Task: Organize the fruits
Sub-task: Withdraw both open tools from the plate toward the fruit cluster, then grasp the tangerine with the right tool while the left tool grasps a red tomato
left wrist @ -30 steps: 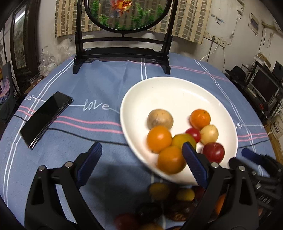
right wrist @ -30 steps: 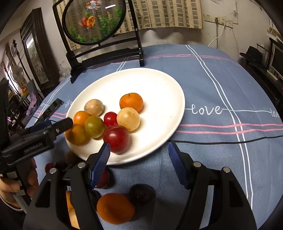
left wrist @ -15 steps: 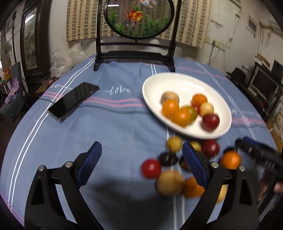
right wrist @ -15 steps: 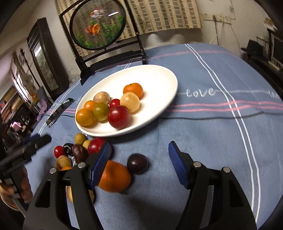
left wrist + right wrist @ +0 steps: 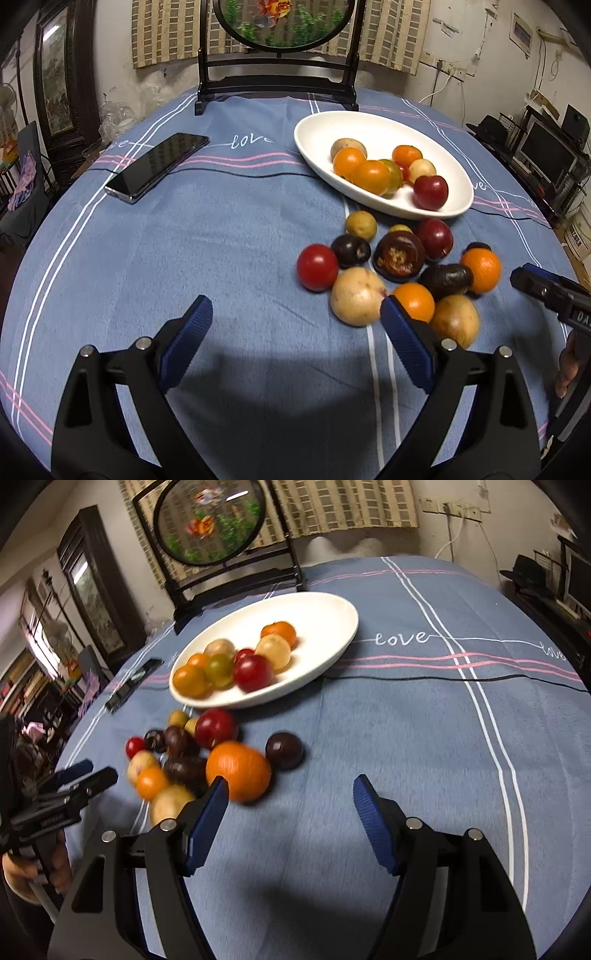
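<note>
A: Where's your fruit?

B: Part of it sits in the white plate [image 5: 384,127], upper right of your left view. The loose fruits [image 5: 397,269] huddle on the surface [image 5: 221,240] just below the plate, right of centre. One big orange [image 5: 238,770] lies at centre-left in your right view, a dark plum [image 5: 283,749] just to its right.

A: And your grippers?

B: Your left gripper [image 5: 295,339] is spread wide, holding nothing, low in the frame. Your right gripper [image 5: 288,818] gapes too, empty, its left pad just in front of the orange. A phone [image 5: 157,166] lies upper left
</note>
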